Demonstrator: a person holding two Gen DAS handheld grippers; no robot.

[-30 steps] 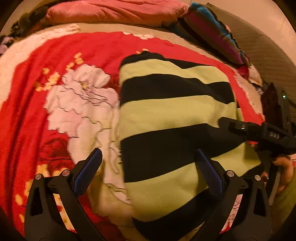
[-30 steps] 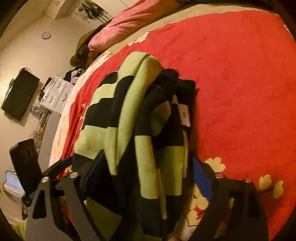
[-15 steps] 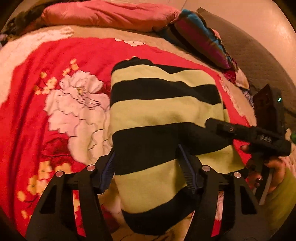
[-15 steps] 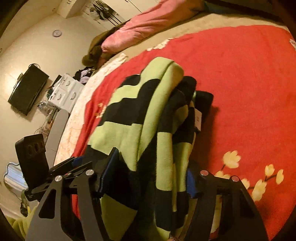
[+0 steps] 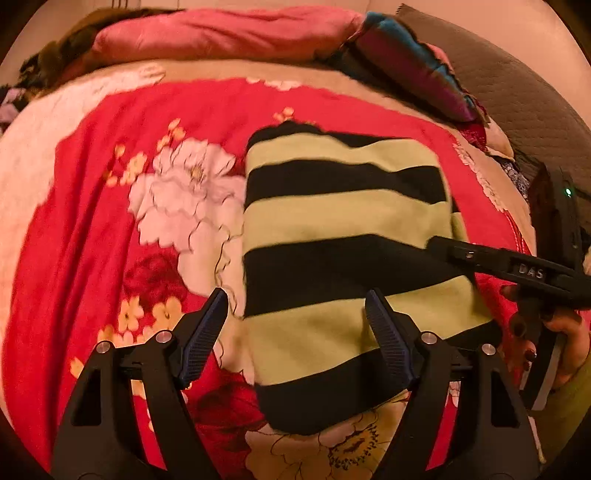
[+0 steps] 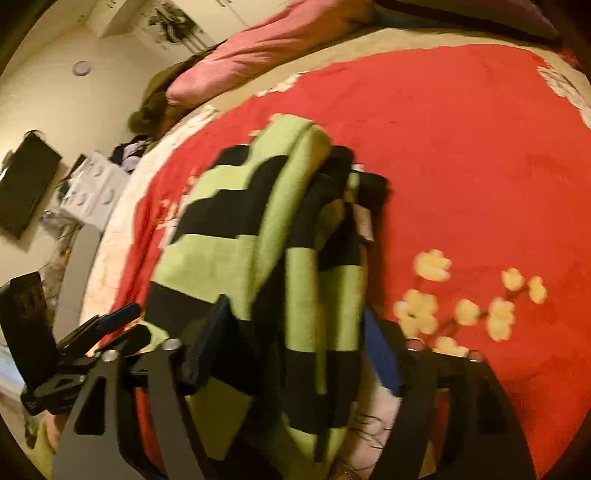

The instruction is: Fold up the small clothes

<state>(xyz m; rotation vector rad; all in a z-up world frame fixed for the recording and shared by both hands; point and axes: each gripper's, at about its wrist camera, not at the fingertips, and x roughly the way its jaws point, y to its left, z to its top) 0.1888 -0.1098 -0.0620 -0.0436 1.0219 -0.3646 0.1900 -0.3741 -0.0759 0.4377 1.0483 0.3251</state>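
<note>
Now my soft knitted top with wide green and black stripes (image 5: 343, 258) lies folded on the bed, on the fuzzy red blanket with big white and yellow flowers (image 5: 92, 229). It sits near the front edge of the bed so I can reach it with both hands.

My left tongs (image 5: 295, 332) hang over the near left side of the top. Their jaws are opening. The left finger (image 5: 203, 332) is out over the blanket, and the right finger (image 5: 388, 343) is over a green stripe. The side edge of the top runs between them, but I think nothing is pinched, because the cloth lies flat and loose.

My right tongs (image 6: 295, 347) are at the other side, where the folded layers pile up thick (image 6: 314, 258). Their jaws are opening too. The pile sits between the two fingers. This picture is blurry, so I cannot be sure the pads are off the cloth, but it looks let go.

I can see my right hand (image 5: 546, 339) holding its tool from the left camera.

Far back are a long pink pillow (image 5: 221, 33) and a bright striped cushion (image 5: 413, 62), well apart from the top.

I think this fold is about done. Next I might press it flat or fold it once more.
</note>
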